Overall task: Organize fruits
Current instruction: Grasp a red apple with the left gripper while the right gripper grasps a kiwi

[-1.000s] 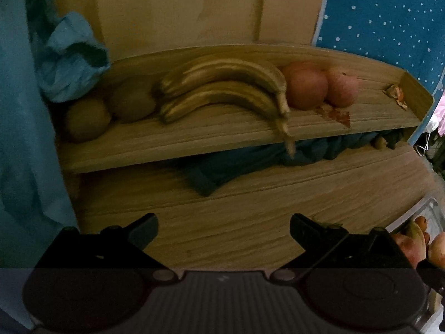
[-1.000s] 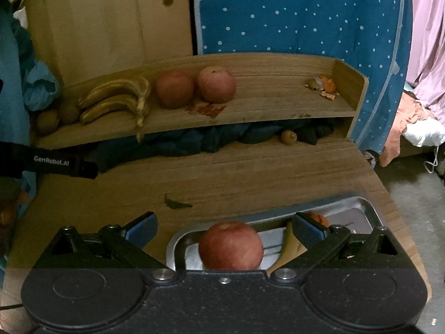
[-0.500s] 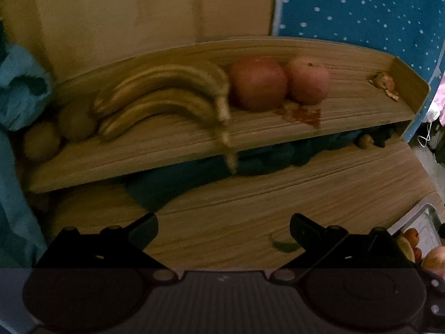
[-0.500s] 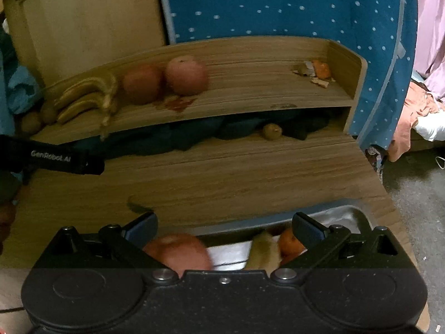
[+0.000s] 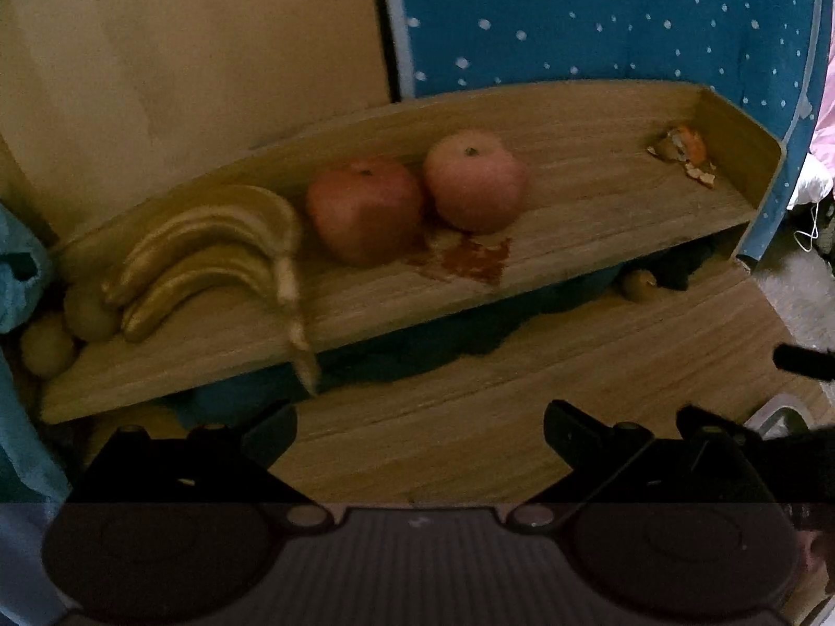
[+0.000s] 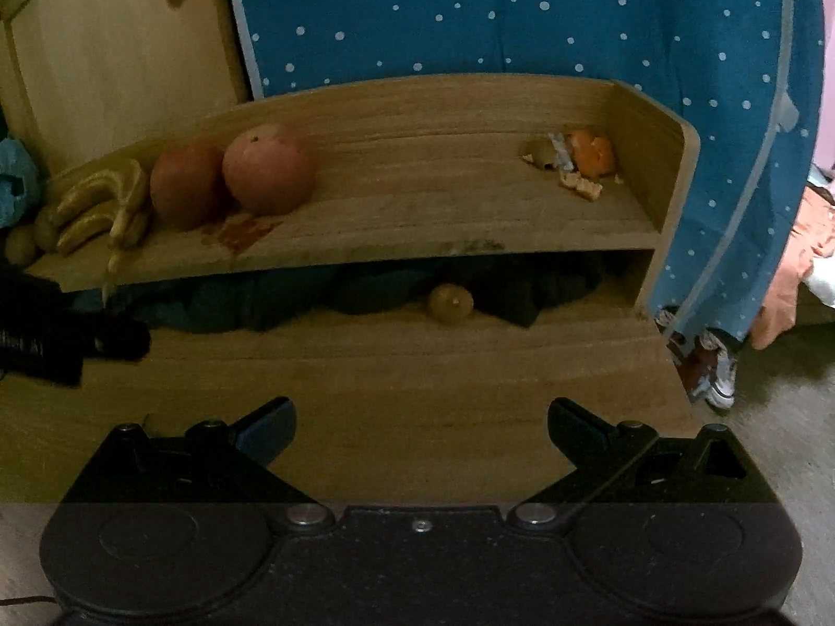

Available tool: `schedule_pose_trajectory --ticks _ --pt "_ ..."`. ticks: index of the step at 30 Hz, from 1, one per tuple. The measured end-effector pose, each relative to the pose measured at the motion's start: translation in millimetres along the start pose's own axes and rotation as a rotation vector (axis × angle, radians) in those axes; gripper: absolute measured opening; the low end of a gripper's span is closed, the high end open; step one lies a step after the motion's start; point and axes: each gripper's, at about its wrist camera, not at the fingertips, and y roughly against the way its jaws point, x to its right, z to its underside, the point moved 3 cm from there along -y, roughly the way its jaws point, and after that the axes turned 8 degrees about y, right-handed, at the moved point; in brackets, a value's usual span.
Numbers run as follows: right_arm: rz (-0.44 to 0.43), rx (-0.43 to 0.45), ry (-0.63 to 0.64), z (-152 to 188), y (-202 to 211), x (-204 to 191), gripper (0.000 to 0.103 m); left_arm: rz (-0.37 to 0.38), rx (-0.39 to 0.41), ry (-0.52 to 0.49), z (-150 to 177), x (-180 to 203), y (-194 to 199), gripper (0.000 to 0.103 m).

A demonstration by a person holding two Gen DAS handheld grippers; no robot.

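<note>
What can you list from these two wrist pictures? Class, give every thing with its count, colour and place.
apples: two, red, touching, mid-shelf
bananas: one bunch, yellow, left of apples
round fruits: two, yellow-brown, shelf's left end
peel scraps: one pile, orange, shelf's right end
small fruit: one, yellow-brown, under shelf
shelf: one, wooden, on table
curtain: blue, white dots, behind
left gripper: black, open, empty
right gripper: black, open, empty

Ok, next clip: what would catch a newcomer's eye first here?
Two red apples sit touching side by side mid-shelf on the raised wooden shelf, above a reddish stain. Bananas lie to their left, orange peel scraps in the far right corner. Both grippers hover open and empty.
</note>
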Motion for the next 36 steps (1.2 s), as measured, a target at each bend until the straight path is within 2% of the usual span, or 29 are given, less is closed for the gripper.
schedule_pose_trajectory --ticks 5,14,22,28,36 --pt "-0.03 0.016 0.029 -5.0 -7.4 8.0 0.101 0.002 -0.012 -0.003 3.7 13.9 -3.5 0.103" --pt "-0.076 0.042 0.02 -16.6 -24.7 17.7 0.085 0.017 0.056 -0.119 -1.6 37.3 4.0 0.103" --pt "-0.093 0.027 0.032 -27.3 -50.0 19.1 0.076 -0.007 0.076 -0.136 -8.1 43.4 -4.1 0.103" --pt "-0.101 0.019 0.033 -35.5 -60.7 19.1 0.071 -0.013 0.108 -0.155 -22.1 44.7 -10.8 0.103" --pt "-0.109 0.011 -0.01 -39.3 -71.4 23.3 0.068 0.021 0.17 -0.196 -51.8 50.1 -18.3 0.103"
